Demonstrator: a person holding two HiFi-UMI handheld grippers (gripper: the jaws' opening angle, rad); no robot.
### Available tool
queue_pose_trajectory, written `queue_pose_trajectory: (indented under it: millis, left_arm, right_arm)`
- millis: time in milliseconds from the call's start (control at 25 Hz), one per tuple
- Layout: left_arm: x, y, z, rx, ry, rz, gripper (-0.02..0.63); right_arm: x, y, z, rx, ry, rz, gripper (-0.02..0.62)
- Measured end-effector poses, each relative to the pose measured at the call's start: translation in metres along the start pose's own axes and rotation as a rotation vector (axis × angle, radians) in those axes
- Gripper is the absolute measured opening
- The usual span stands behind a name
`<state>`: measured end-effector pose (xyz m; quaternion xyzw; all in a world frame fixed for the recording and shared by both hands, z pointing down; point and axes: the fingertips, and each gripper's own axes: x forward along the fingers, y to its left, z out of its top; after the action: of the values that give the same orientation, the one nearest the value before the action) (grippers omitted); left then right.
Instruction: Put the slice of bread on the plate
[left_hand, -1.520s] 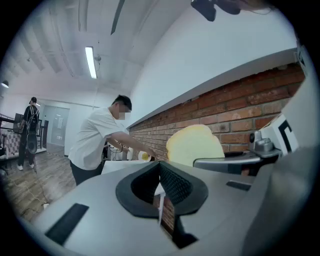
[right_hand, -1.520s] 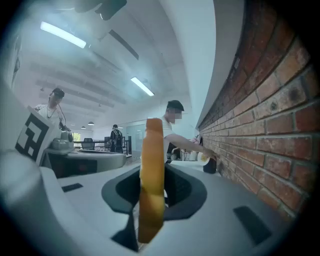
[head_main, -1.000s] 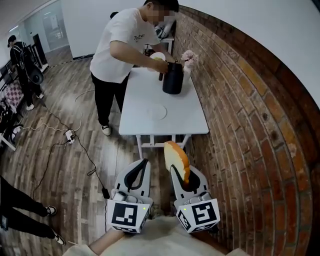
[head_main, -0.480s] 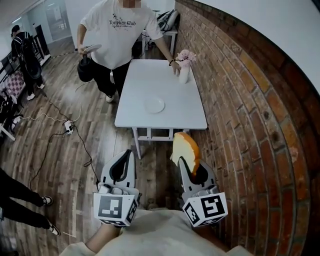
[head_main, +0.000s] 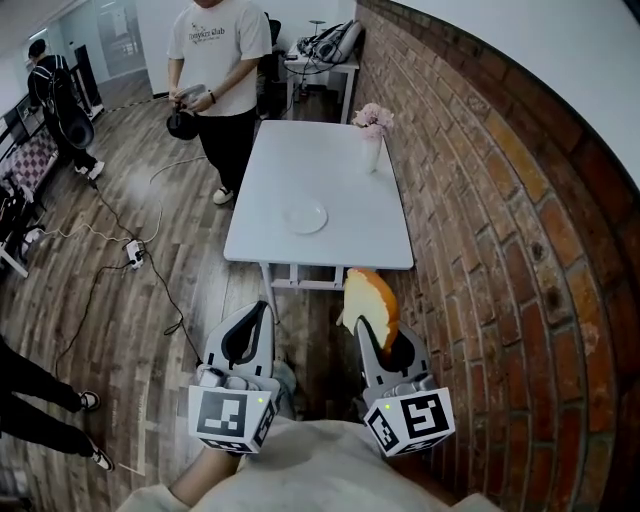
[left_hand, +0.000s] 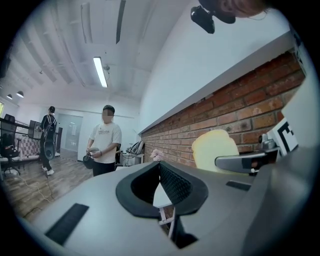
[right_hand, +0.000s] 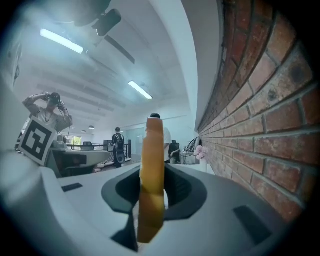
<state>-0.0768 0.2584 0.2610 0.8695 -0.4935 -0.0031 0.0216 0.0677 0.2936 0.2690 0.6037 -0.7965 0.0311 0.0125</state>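
A slice of bread (head_main: 368, 300) with a brown crust stands on edge between the jaws of my right gripper (head_main: 372, 330), which is shut on it. From the right gripper view the bread (right_hand: 152, 180) shows edge-on, clamped between the pads. My left gripper (head_main: 262, 312) is shut with nothing in it, its tips meeting (left_hand: 160, 166); the bread (left_hand: 214, 148) appears to its right there. A small white plate (head_main: 305, 216) lies near the middle of the white table (head_main: 340, 245) ahead. Both grippers are held level, short of the table's near edge.
A vase of pink flowers (head_main: 372, 135) stands on the table's far right, next to the brick wall (head_main: 500, 220). A person (head_main: 218, 60) holding a black object stands at the table's far left corner. Cables and a power strip (head_main: 130, 255) lie on the wooden floor to the left.
The person lifted the black pot off the table and stepped back to the left. Both grippers, the bread still clamped, have come closer to the table.
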Motion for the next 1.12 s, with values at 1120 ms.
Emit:
queue_pose_trajectory:
  millis: [1120]
  left_arm:
    - [0.287,0.127,0.007,-0.003,0.050,-0.176,0.012]
  right_arm:
    - [0.278,-0.098,0.016,-0.010,0.056,-0.117,0.095]
